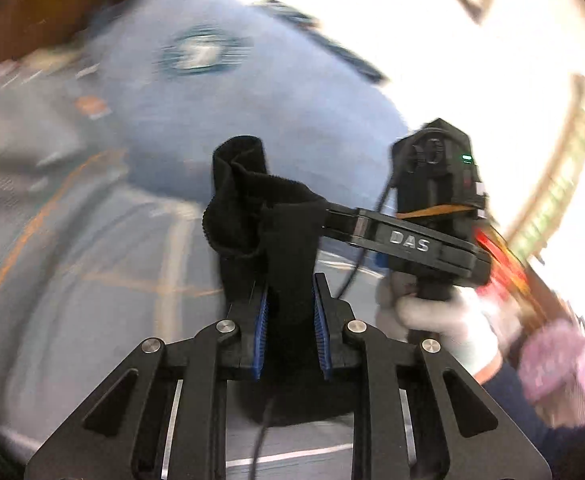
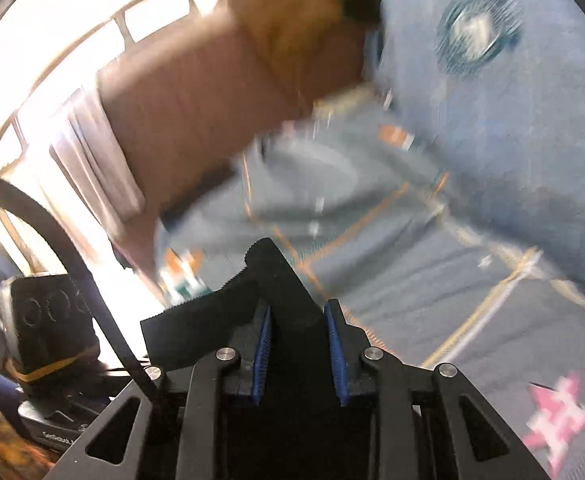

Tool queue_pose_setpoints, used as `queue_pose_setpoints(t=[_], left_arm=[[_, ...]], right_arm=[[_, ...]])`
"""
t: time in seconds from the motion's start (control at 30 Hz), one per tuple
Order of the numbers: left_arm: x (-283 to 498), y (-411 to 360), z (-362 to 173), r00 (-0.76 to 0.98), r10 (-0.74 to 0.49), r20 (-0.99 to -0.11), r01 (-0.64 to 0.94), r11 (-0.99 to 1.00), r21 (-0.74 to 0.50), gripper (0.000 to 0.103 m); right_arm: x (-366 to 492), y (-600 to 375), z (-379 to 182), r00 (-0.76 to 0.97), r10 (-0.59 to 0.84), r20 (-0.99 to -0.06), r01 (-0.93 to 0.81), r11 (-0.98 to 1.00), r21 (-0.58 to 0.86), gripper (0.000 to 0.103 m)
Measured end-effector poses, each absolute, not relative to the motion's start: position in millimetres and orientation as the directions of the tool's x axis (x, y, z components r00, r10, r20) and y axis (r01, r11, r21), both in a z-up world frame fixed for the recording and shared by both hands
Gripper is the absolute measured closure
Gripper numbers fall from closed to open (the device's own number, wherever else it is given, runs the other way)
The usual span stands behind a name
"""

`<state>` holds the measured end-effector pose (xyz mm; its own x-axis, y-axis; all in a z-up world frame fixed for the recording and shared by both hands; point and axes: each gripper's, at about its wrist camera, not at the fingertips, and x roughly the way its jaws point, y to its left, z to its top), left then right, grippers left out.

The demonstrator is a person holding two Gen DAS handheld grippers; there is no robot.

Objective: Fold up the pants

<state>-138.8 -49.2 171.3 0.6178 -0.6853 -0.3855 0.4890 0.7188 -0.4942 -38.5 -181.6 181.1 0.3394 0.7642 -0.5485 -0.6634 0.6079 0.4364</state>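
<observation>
- Nearest the left wrist camera, the left tongs (image 1: 291,322) are closed on a bunch of black cloth, the pants (image 1: 252,216), which fills the gap between the blue pads and rises past the tips.
- From that grip the cloth runs up and to the right, where the right tongs (image 1: 332,220) pinch it from the side. The stretch between the two grips is short and bunched, not taut.
- In the right wrist view, the right tongs (image 2: 300,344) also hold black cloth between their pads. A ribbed edge of the pants (image 2: 212,308) sticks out to the left and up from the tips.
- The pants are held off the surface by both tongs, above a blue patterned bedspread (image 1: 92,220) with orange lines. Both views are blurred by motion.
- The rest of the garment hangs below the frames, so I cannot tell its long axis or which end is waistband and which is hem. The ribbing hints at a cuff or waistband.
- Judgement: the two grips sit close together on one edge, neither clearly nearer the bed. The next move likely depends on drawing them apart to spread that edge before laying it down.
</observation>
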Motion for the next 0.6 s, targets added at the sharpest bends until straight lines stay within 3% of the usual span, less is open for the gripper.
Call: queue_pose_setpoints(t=[0.1, 0.23, 0.37, 0.47, 0.5, 0.57, 0.6], left_arm=[[-148, -101, 171, 0.529, -0.744, -0.408, 0.593, 0.669, -0.449, 0.084], [-147, -177, 130, 0.404, -0.762, -0.506, 0.655, 0.628, -0.421, 0.084], [-142, -219, 80, 0.325, -0.714, -0.620, 0.653, 0.644, -0.399, 0.084], [-149, -221, 80, 0.235, -0.746, -0.624, 0.680, 0.584, -0.442, 0.084], [-154, -220, 88, 0.203, -0.758, -0.620, 0.703, 0.553, -0.447, 0.084], [-161, -214, 105, 0.169, -0.776, -0.608, 0.749, 0.502, -0.433, 0.081], [-166, -208, 114, 0.169, -0.785, -0.596, 0.773, 0.481, -0.414, 0.080]], right_arm=[[-71, -243, 209, 0.444, 0.759, -0.477, -0.620, 0.644, 0.448, 0.078], [-119, -312, 203, 0.551, 0.696, -0.460, -0.510, 0.718, 0.475, 0.078], [-147, -386, 148, 0.629, 0.567, -0.532, -0.265, 0.800, 0.539, 0.078], [-159, -414, 105, 0.616, 0.431, -0.659, -0.081, 0.867, 0.491, 0.078], [-160, -418, 102, 0.621, 0.425, -0.659, -0.071, 0.868, 0.492, 0.078], [-176, -428, 110, 0.660, 0.406, -0.632, -0.052, 0.864, 0.500, 0.072], [-180, -431, 115, 0.673, 0.379, -0.635, -0.041, 0.876, 0.480, 0.056]])
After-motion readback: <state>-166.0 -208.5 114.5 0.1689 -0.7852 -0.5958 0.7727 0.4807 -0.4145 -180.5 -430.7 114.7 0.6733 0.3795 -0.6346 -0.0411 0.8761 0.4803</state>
